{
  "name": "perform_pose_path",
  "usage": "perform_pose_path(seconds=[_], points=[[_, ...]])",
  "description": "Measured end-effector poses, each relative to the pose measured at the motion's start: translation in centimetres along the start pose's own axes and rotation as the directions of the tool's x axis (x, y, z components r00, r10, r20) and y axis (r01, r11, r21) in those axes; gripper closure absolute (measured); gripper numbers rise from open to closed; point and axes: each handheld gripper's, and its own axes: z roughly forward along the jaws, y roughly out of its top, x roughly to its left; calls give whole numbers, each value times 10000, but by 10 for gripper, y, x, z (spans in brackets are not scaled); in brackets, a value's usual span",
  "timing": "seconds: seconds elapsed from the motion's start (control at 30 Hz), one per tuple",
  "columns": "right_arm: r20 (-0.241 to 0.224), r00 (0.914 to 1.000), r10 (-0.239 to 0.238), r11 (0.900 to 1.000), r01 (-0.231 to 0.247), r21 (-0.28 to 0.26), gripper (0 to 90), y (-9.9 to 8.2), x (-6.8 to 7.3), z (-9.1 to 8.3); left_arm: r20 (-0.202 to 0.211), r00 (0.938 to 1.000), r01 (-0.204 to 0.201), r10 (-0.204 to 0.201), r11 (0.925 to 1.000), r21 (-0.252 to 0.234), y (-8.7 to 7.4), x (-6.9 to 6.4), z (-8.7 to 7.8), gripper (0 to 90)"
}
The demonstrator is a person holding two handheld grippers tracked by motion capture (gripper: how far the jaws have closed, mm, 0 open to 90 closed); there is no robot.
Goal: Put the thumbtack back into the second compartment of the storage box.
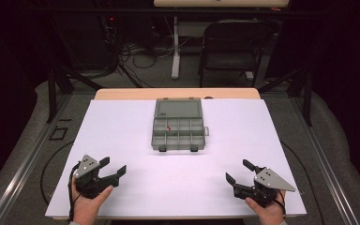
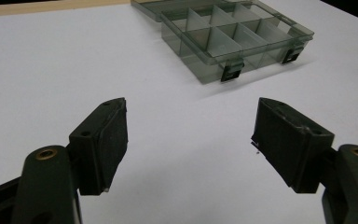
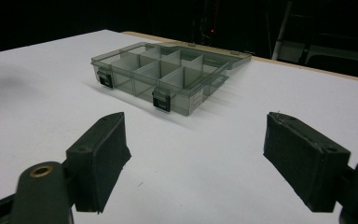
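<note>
High view shows our compartment box [image 1: 177, 130] mid-table, lid open, long axis crosswise; left gripper [image 1: 114, 171] and right gripper [image 1: 237, 172], jaws apart, sit near-side of it, about equally distant

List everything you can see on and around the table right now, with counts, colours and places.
Compartment box: one, smoky grey, lid open, table centre.
Small red item: one, inside a compartment of the box; too small to identify.
Latches: two, dark, on the box's near wall.
White sheet: one, covering the table.
Wooden table edge: tan, far side.
Folding chair: one, dark, beyond the table.
Left gripper: black, near-left, jaws wide apart, empty.
Right gripper: black, near-right, jaws wide apart, empty.
Hands: two, at the bottom edge.
</note>
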Motion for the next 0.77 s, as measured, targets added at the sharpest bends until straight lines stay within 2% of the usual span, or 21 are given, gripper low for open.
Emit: perform_pose_path(seconds=[0.2, 0.63, 0.77], points=[[8, 10000, 4, 10000, -4, 31, 207, 0, -1, 1, -100, 9999, 16, -17, 10000, -23, -5, 4, 6, 263], [82, 9999, -88, 9999, 87, 80, 206, -1, -2, 1, 213, 9997, -135, 130, 9997, 220, -9, 5, 16, 260], [188, 9998, -85, 9999, 83, 114, 184, -1, -3, 0, 191, 9997, -183, 177, 9993, 313, -9, 8, 19, 221]])
